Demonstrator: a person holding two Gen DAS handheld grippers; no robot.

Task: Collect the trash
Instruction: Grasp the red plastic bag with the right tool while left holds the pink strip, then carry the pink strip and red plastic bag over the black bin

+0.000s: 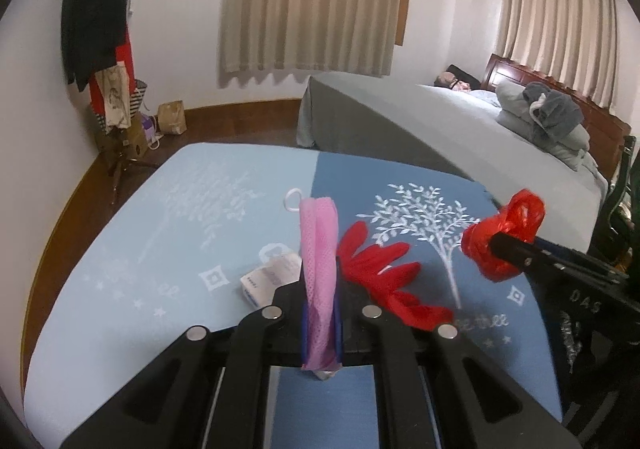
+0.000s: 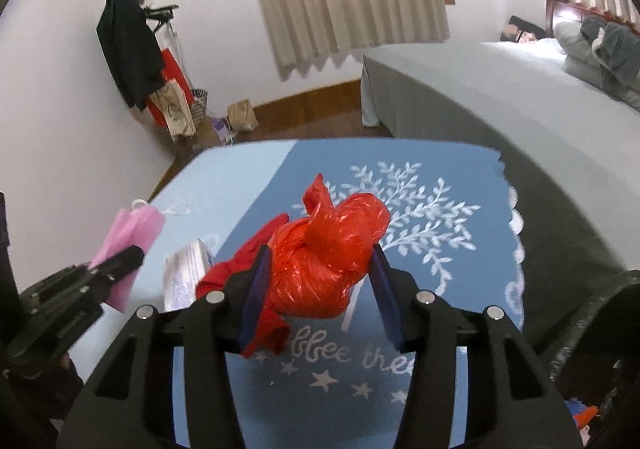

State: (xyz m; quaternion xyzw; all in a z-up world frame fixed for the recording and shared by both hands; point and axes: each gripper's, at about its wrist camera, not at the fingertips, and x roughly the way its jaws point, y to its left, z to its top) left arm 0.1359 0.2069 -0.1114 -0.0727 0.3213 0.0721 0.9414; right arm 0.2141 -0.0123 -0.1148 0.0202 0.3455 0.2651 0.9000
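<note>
- The left gripper [image 1: 320,313] has its jaws drawn in close, pinching a pink face mask [image 1: 318,269] between the blue pads [image 1: 305,329]; the mask stands upright out of the grip, folded lengthwise, with a white ear loop [image 1: 294,201] at its top.
- From the right wrist view the same mask [image 2: 128,245] hangs off the tip of the left gripper [image 2: 120,261], lifted above the light-blue half of the table cover [image 2: 200,185].
- The right gripper [image 2: 320,289] has its jaws moderately wide, with a crumpled red plastic bag [image 2: 324,261] between the blue pads [image 2: 256,289]; the bag fills most of the gap and presses against the left pad, and it looks to touch the right pad too.
- In the left wrist view the red bag [image 1: 504,237] sits bunched on the tip of the right gripper [image 1: 496,245], raised off the table cover [image 1: 140,249].
- A red glove [image 1: 384,277] lies flat on the dark-blue half of the cover, just beside the left gripper's fingers.
- A white and blue paper wrapper [image 1: 268,277] lies on the light-blue half, near the glove; it also shows in the right wrist view [image 2: 184,273] beside the glove [image 2: 248,261].
</note>
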